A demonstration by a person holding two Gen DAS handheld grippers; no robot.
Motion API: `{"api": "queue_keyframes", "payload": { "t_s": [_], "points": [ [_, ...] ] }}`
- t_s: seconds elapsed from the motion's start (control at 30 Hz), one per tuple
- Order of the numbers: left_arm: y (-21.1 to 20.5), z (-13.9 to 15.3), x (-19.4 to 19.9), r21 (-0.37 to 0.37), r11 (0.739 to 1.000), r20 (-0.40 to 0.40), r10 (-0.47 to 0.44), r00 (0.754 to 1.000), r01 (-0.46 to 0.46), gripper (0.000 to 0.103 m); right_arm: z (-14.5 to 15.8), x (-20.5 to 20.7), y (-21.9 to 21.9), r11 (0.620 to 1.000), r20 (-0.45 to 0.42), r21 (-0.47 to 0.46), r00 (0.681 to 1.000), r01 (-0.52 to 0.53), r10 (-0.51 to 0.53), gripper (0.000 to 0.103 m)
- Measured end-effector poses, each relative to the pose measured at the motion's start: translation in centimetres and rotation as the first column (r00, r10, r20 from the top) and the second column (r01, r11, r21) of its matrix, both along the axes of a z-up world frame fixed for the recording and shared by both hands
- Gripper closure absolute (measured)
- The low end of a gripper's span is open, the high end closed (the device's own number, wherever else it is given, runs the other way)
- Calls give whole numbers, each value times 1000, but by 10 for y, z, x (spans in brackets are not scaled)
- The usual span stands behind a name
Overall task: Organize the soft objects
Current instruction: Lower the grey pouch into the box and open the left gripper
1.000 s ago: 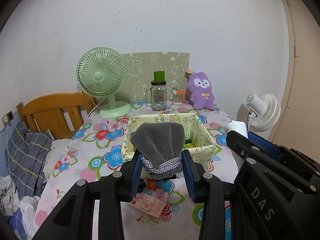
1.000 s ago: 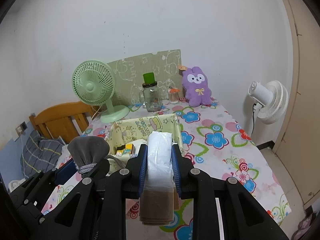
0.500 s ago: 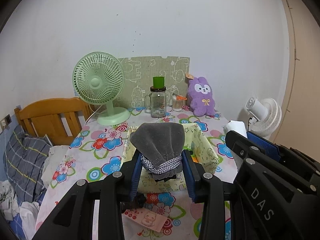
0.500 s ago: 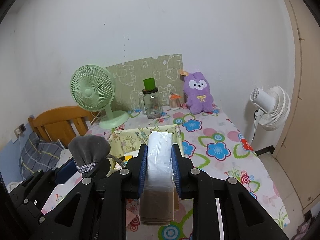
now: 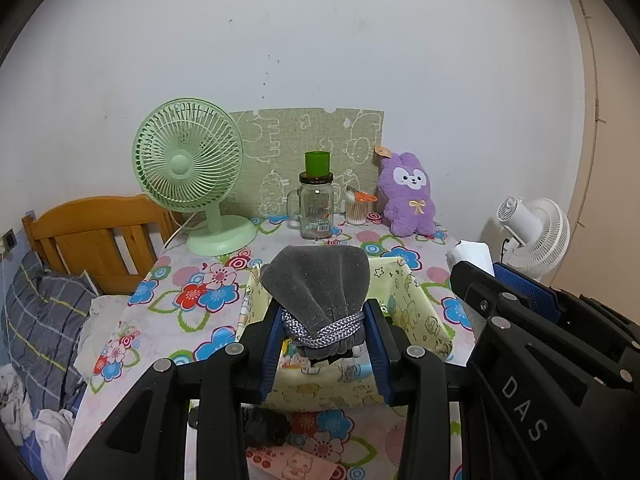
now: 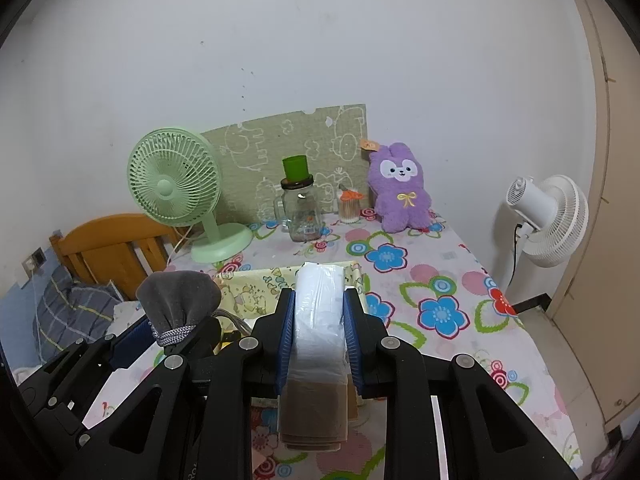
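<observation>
Carrying step: left gripper point(image 5: 323, 332) fingers pinching grey drawstring velvet pouch point(image 5: 316, 284), right gripper point(image 6: 319, 330) fingers pinching white plastic-wrapped tissue pack point(image 6: 319, 312). Next, probably: lowering both into yellow cartoon-print fabric box point(image 5: 416, 304), then spreading.

I see a plain white wall point(image 5: 320, 40) behind a table under a flowered cloth point(image 6: 440, 280). A wooden bed headboard point(image 5: 96, 232) stands at left with a plaid pillow point(image 5: 44, 320) below it. A white floor fan point(image 6: 548, 220) stands right, beside a beige door point(image 6: 608, 160).
</observation>
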State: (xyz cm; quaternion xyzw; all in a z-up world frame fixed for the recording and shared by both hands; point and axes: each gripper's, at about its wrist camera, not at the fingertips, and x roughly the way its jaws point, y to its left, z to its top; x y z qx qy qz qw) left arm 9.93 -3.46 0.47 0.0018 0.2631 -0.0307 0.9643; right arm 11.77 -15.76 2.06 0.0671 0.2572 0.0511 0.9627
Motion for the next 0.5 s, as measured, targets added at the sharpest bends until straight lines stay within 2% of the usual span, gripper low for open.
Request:
{"api": "queue_keyframes", "payload": {
  "t_s": [0.5],
  "points": [
    [2,-9,45,-9,1000,-27,17,1000,-17,64,-6,41,2,1000,-9,-6,1000,9,-9,76]
  ]
}}
